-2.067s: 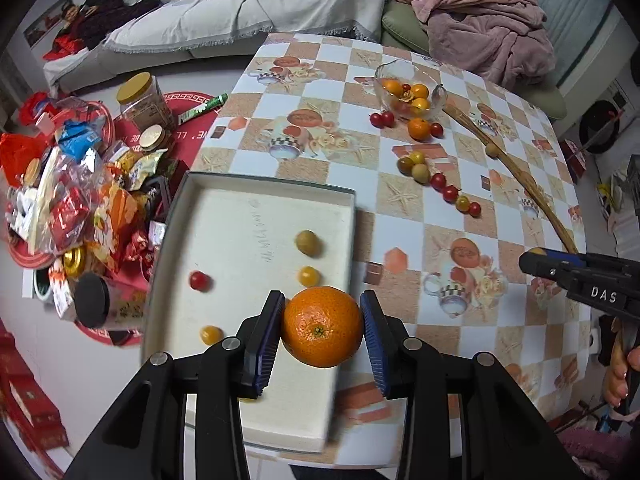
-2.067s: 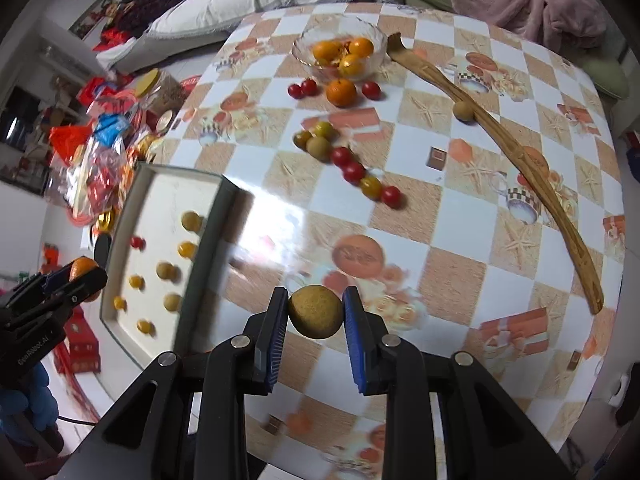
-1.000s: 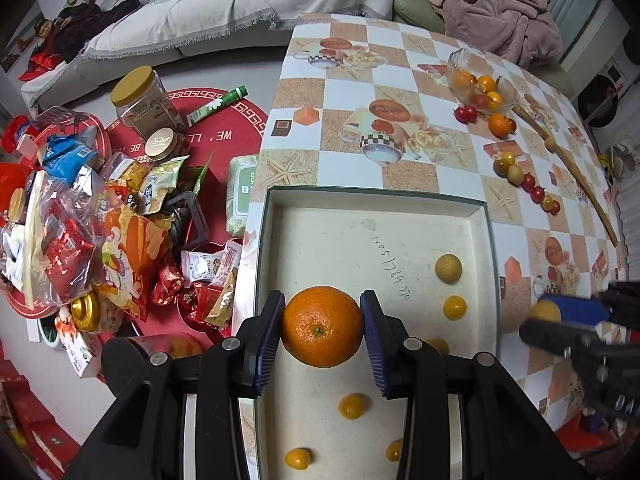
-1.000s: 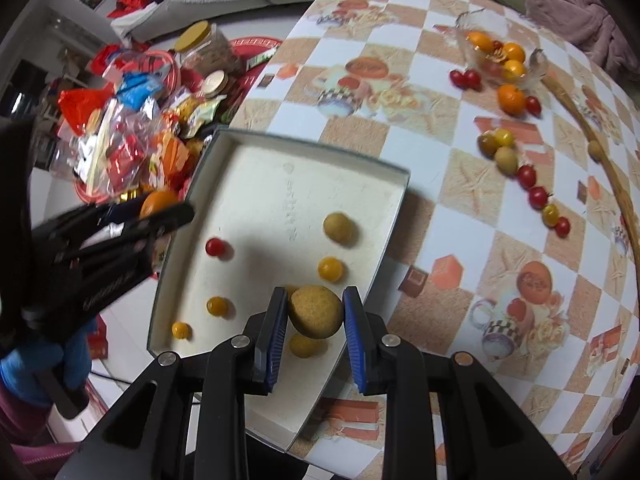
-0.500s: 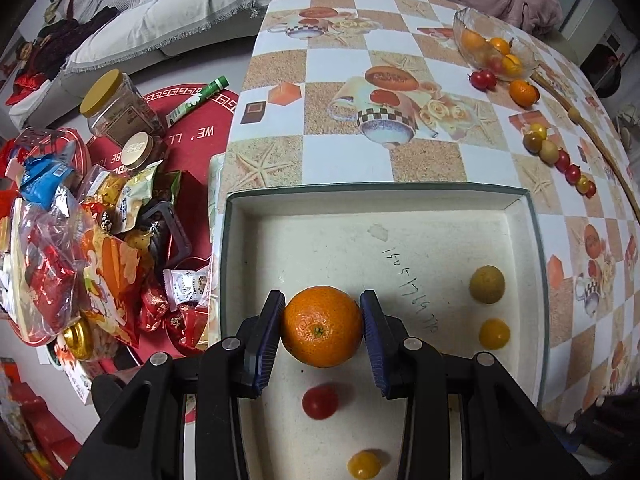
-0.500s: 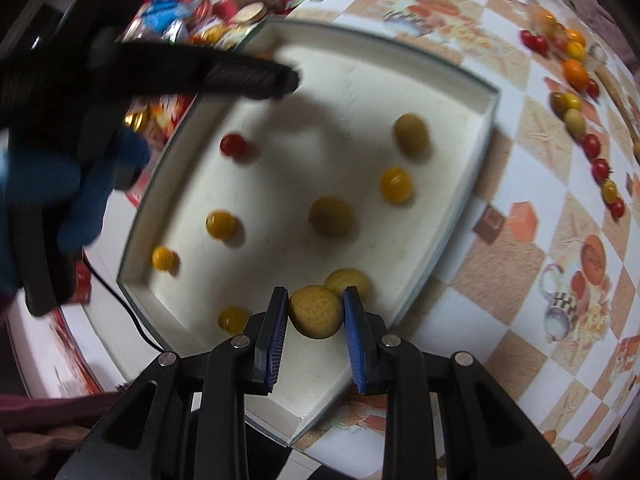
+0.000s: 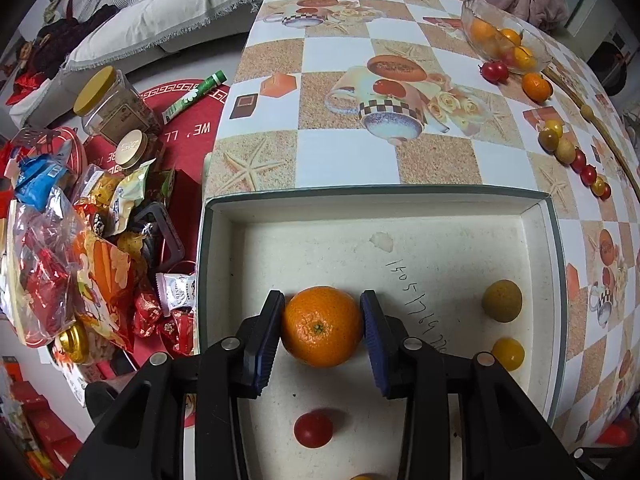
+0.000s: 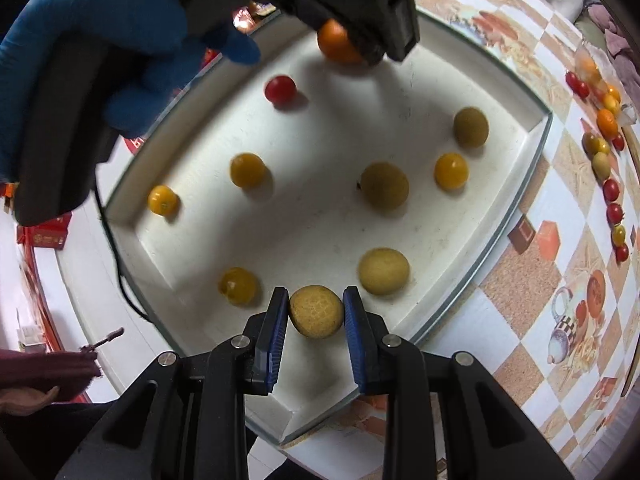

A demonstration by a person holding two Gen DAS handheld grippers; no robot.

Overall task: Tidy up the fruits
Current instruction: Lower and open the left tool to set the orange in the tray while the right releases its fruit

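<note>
Left gripper [image 7: 322,332] pinching round orange mandarin [image 7: 322,326] over shallow white cardboard tray [image 7: 536,216]; right gripper [image 8: 316,314] clamped on rough tan round fruit [image 8: 316,311] above tray's near corner.

Both grippers have moved from above the checked worktop to low over the shallow white cardboard tray [image 8: 516,168]. The left gripper [image 7: 322,330] carried its round orange [image 7: 322,326] down near the tray floor; the right gripper [image 8: 316,314] brought its rough tan fruit [image 8: 316,311] over the tray's near corner.
</note>
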